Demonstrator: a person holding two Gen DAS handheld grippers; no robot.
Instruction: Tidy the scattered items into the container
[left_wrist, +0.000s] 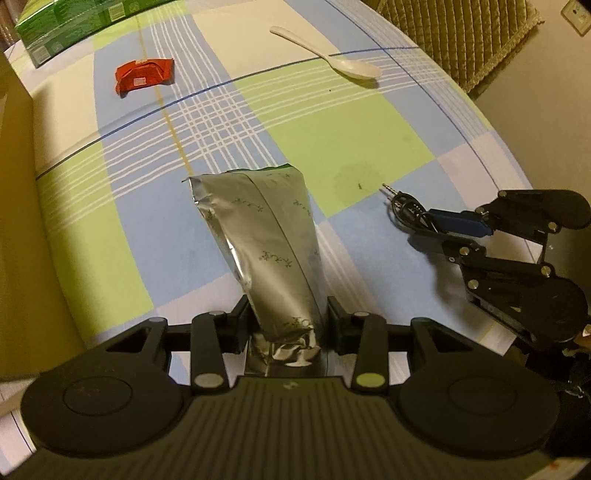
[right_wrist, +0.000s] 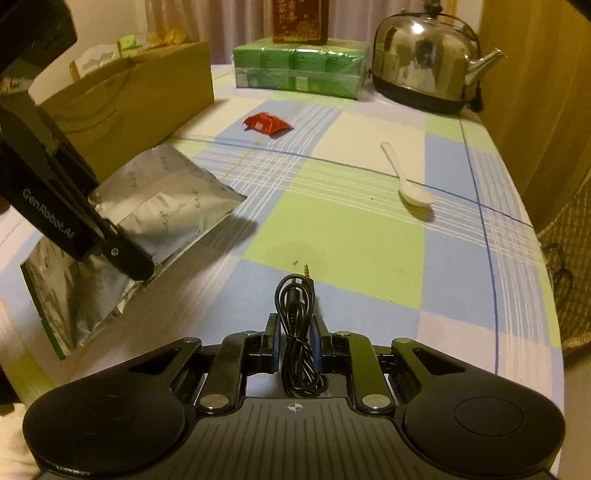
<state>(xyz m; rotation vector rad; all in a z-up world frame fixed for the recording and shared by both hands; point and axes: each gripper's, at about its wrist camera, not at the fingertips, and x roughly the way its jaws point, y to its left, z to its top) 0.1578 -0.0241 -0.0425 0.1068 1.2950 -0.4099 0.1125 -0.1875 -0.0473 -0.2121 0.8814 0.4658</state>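
Observation:
My left gripper (left_wrist: 287, 321) is shut on a silver foil pouch (left_wrist: 264, 236) that hangs lifted over the checked tablecloth; the right wrist view shows the same pouch (right_wrist: 155, 206) pinched by that gripper (right_wrist: 129, 262). My right gripper (right_wrist: 295, 332) is shut on a coiled black audio cable (right_wrist: 297, 314), whose plug points forward; from the left wrist view this gripper (left_wrist: 439, 232) and the cable (left_wrist: 406, 208) sit at the right, low over the cloth. A red wrapper (left_wrist: 144, 75) (right_wrist: 267, 123) and a white spoon (left_wrist: 332, 55) (right_wrist: 406, 181) lie farther off on the table.
A brown cardboard box (right_wrist: 140, 96) stands open at the left, close behind the pouch. Green packs (right_wrist: 301, 68) (left_wrist: 66, 22) and a steel kettle (right_wrist: 424, 66) stand at the table's far end. A woven chair back (left_wrist: 461, 37) borders the right edge.

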